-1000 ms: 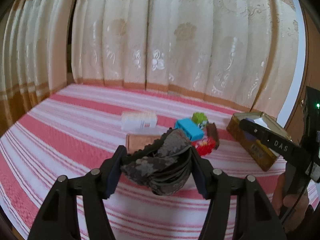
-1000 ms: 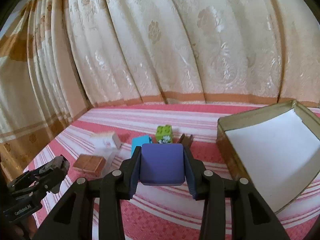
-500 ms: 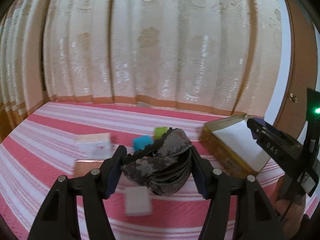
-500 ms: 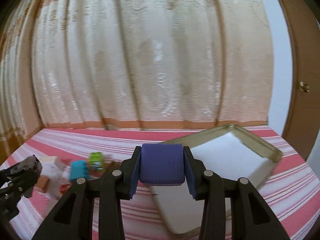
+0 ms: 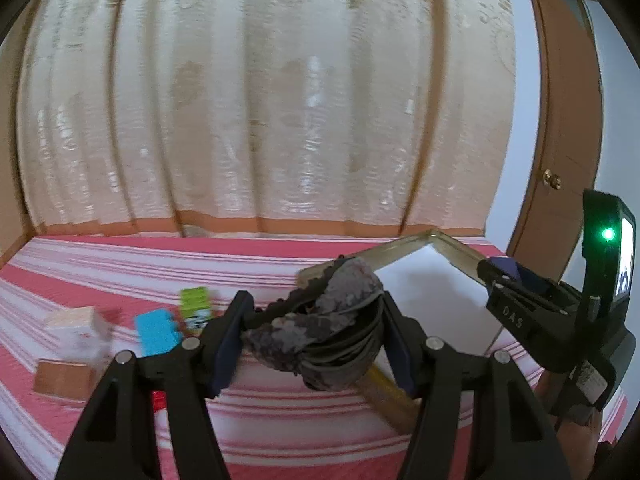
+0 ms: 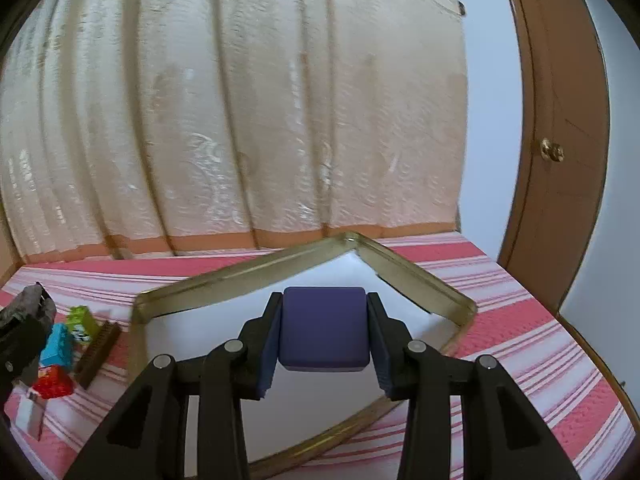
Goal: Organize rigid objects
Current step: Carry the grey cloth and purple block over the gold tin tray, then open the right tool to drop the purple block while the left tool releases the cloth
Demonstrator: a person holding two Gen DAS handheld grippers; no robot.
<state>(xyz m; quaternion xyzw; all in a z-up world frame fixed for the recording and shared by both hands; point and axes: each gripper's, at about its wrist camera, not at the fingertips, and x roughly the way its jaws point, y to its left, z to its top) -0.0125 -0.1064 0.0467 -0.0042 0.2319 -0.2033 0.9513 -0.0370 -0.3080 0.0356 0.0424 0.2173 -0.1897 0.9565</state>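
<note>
My left gripper [image 5: 314, 326] is shut on a dark grey ridged shell-like object [image 5: 324, 330], held over the near left corner of a gold tin box [image 5: 452, 246] with a white floor. My right gripper [image 6: 324, 334] is shut on a purple block [image 6: 324, 328] and hangs over the white floor of the gold tin box [image 6: 248, 276]. That right gripper [image 5: 520, 292] also shows at the right edge of the left wrist view, beside the tin. Left of the tin lie a cyan block [image 5: 156, 330], a green block [image 5: 195, 304] and a red object [image 6: 52, 384].
The bed has a red and white striped cover [image 5: 120, 264], with cream curtains [image 5: 260, 120] behind it. A white box [image 5: 78, 330] and a copper-brown flat box [image 5: 64, 378] lie at the left, a brown comb [image 6: 98, 354] next to the tin. A wooden door [image 6: 560, 140] stands at the right.
Both grippers swung right with their loads. The tin box has come from the right edge to the middle of both views, and the loose blocks have slid off to the left.
</note>
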